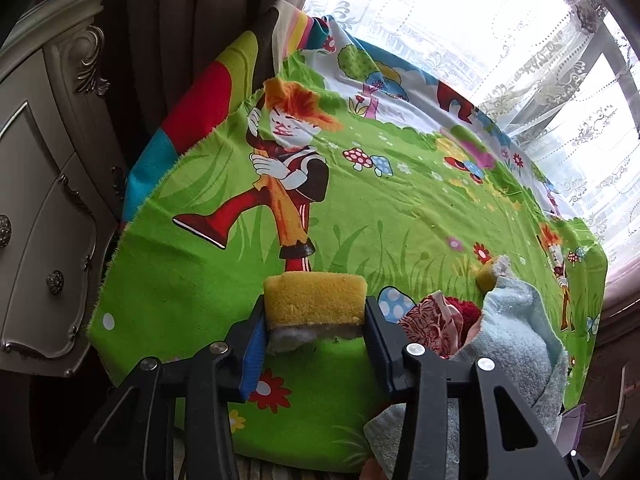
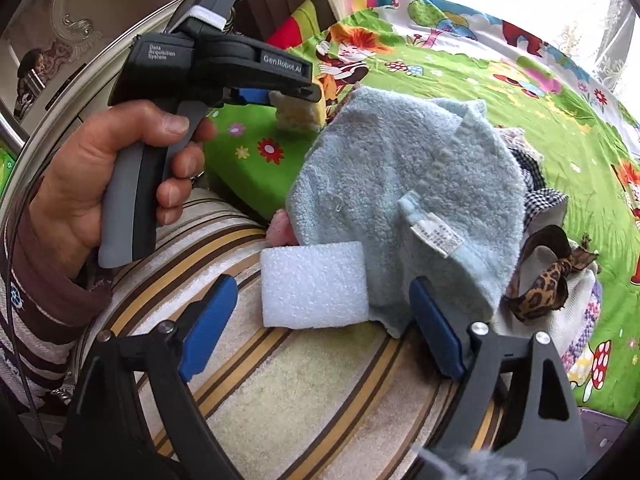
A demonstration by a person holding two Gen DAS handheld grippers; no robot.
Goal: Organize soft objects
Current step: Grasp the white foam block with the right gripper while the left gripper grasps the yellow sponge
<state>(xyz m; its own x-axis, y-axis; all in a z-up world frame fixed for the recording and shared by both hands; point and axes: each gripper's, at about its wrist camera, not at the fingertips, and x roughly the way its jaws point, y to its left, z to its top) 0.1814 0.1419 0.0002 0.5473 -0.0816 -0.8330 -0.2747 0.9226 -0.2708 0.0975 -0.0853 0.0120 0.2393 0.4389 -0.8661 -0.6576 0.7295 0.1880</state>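
Observation:
My left gripper (image 1: 316,320) is shut on a yellow sponge (image 1: 316,300) and holds it just above the green cartoon cloth (image 1: 360,208). The sponge also shows in the right wrist view (image 2: 298,114), in the left gripper (image 2: 296,96). My right gripper (image 2: 320,320) is open and empty, its fingers on either side of a white foam block (image 2: 314,284) that lies on the striped surface (image 2: 300,380). A light blue towel (image 2: 400,192) lies heaped just beyond the block; it also shows in the left wrist view (image 1: 516,328).
A second yellow sponge piece (image 1: 490,274) and a red patterned cloth (image 1: 432,316) lie by the towel. A checked cloth (image 2: 536,184), a leopard-print ribbon (image 2: 548,280) and a knitted white item (image 2: 576,312) lie on the right. A cream cabinet (image 1: 44,200) stands left, curtains behind.

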